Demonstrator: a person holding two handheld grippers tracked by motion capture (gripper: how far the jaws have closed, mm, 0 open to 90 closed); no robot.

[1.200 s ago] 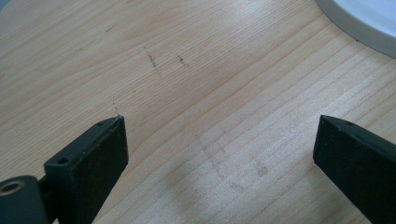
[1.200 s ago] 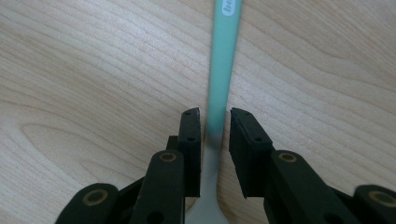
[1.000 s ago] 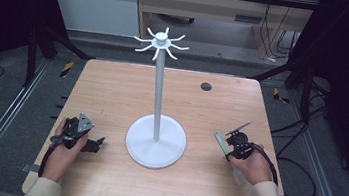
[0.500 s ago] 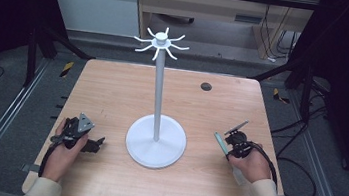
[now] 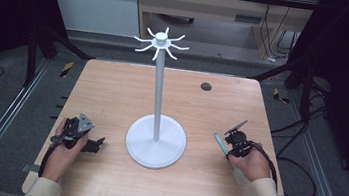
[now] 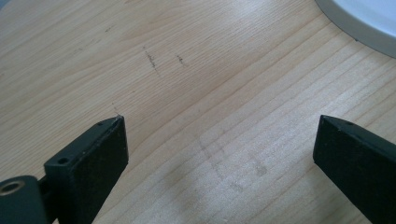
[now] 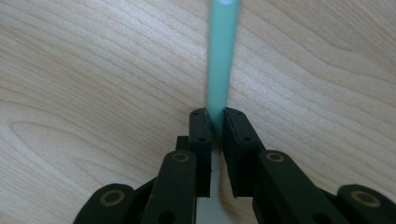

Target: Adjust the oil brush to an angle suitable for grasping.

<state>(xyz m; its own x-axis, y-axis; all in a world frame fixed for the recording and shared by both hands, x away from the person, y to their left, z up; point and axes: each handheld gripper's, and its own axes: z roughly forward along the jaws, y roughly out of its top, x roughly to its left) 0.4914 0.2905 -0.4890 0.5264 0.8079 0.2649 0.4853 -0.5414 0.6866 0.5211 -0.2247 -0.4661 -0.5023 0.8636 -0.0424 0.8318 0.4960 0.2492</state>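
A white stand with a round base (image 5: 156, 143) and a tall pole (image 5: 158, 96) topped by several hooks (image 5: 160, 41) rises in the middle of the wooden table (image 5: 112, 95). My right gripper (image 5: 227, 146) (image 7: 215, 114) rests right of the base, shut on a thin green strip (image 7: 220, 60) (image 5: 218, 139) that points away along the wood. Its jaws have just been closing on that strip. My left gripper (image 5: 96, 145) (image 6: 219, 126) lies left of the base, open over bare wood, and the base's rim (image 6: 369, 28) shows beyond it.
A dark round hole (image 5: 206, 86) sits in the table's far right part. Metal rails run along both sides of the table. A black cable (image 5: 300, 169) loops off the right edge. A pale cabinet (image 5: 204, 6) stands behind the table.
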